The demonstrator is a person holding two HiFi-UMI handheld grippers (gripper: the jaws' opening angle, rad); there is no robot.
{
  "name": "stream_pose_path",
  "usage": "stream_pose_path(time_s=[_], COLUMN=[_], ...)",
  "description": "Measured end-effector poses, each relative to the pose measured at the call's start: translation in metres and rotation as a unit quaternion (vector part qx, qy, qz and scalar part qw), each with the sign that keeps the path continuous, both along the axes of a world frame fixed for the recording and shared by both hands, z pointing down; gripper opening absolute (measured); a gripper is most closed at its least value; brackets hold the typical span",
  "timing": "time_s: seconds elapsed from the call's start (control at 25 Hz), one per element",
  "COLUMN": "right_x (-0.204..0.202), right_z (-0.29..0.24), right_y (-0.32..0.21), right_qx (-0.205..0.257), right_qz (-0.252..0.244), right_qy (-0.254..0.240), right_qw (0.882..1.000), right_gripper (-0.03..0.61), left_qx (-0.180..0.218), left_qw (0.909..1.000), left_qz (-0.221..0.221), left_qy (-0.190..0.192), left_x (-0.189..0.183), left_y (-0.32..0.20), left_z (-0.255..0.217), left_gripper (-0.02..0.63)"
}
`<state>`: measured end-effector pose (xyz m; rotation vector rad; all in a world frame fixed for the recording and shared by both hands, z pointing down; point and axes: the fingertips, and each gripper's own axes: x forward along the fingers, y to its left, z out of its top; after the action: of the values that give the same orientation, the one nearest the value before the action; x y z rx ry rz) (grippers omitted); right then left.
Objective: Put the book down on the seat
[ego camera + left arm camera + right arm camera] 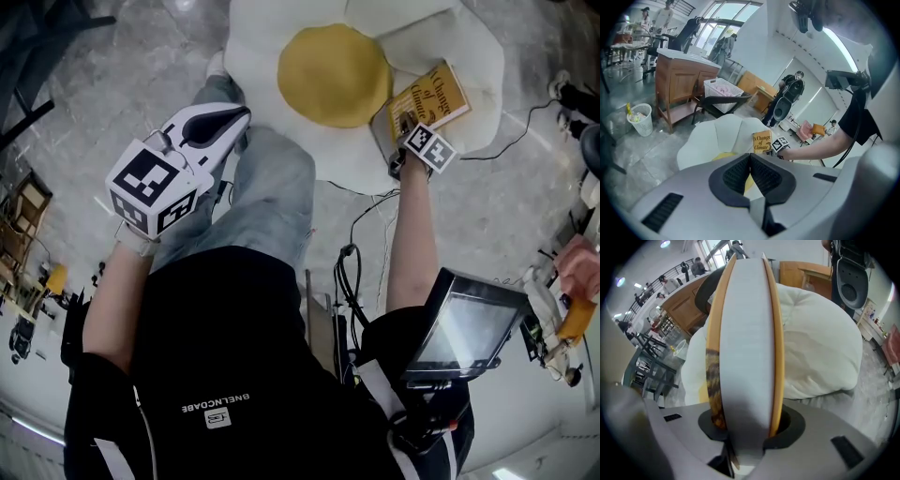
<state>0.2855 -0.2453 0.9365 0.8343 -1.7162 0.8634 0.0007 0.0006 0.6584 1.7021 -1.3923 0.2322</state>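
Left gripper (750, 161), jaws pressed together, hangs empty; right gripper (744, 423) pinches the book (745, 333) above the seat (265, 37).

Wooden cabinet (679, 77), white mesh bin (640, 119), white laundry basket (723, 89), small monitor (469, 330)

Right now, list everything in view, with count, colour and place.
book: one, yellow-orange, over the seat's white edge, in the right tool
seat: one, white with yellow centre, on the floor
wooden cabinet: one, brown, left background
waste bin: one, white, beside that cabinet
screen: one, dark-framed, at the person's waist
left tool: one, white-grey, shut, empty
right tool: one, white-grey, shut on the book
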Motion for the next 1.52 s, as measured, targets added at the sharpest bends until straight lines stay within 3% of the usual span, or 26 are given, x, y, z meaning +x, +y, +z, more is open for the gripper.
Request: stream_pose_path(time_s=[0.36,1.08,1.52], right_x=[-0.011,-0.014,-0.015], right_z=[0.026,0.077,0.070], right_y=[-0.004,0.005,0.006], right_qx=[-0.013,-0.014,0.003], right_qz=[0.000,0.060,0.066], right_qy=[0.025,0.047,0.052], right_qw=[1.000,0.997,0.996], right_gripper=[0.158,0.158,0.161], left_qx=[-0.007,-0.027,-0.025], left_qw=[0.9999,0.9990,0.9992], left_qz=[-0.011,-0.035,-0.030], left_qy=[-0.001,0.007,0.008], left_x=[-0.014,-0.037,-0.036], left_y=[0.015,0.050,0.056], left_z=[0.010,0.041,0.037], left_gripper=[0.014,0.014,0.014])
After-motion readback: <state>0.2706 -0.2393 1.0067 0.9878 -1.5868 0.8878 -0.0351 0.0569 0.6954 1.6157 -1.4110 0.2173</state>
